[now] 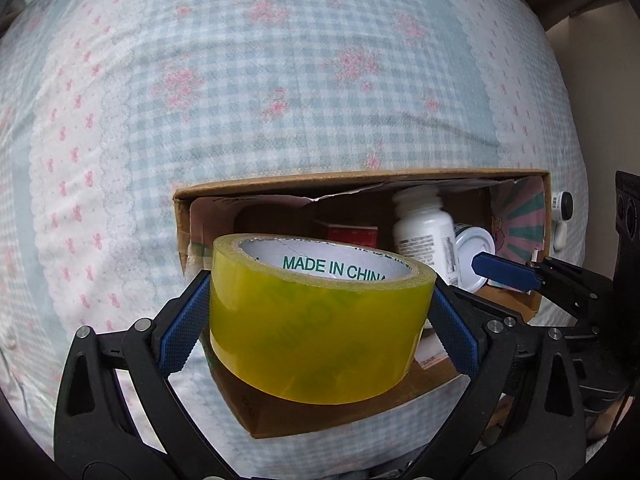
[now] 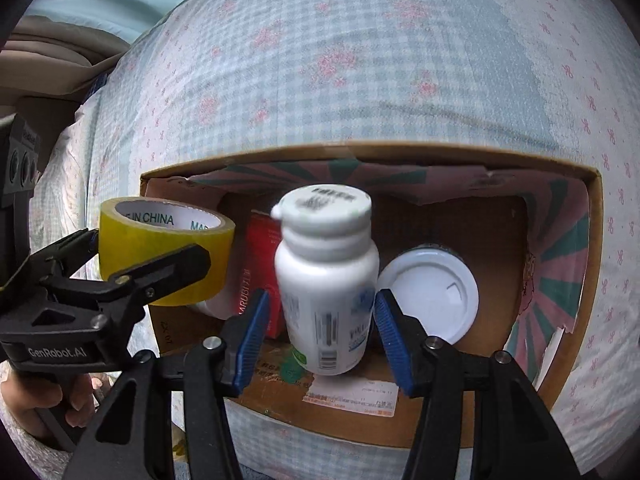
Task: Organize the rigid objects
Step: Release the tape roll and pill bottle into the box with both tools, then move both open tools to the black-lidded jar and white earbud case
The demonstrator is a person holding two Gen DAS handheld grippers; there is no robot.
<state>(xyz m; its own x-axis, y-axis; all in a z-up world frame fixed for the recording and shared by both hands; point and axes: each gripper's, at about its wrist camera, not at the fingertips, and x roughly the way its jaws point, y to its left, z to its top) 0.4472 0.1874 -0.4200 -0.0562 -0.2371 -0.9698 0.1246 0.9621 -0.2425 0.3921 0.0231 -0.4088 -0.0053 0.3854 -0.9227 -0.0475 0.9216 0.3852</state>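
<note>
My left gripper (image 1: 320, 316) is shut on a yellow roll of tape (image 1: 320, 320) and holds it above the left end of an open cardboard box (image 1: 360, 178). The tape roll also shows in the right wrist view (image 2: 160, 256). My right gripper (image 2: 322, 334) is open over the box (image 2: 440, 160), its blue pads on either side of a white pill bottle (image 2: 326, 280) with small gaps. The bottle looks blurred. The bottle shows in the left wrist view (image 1: 424, 228) too. A red carton (image 2: 262, 248) and a white round lid (image 2: 432, 292) lie inside the box.
The box sits on a bed with a blue checked cover with pink flowers (image 1: 280, 80). A small white and black object (image 1: 562, 216) lies on the cover just right of the box. A wall and furniture stand beyond the bed's right side.
</note>
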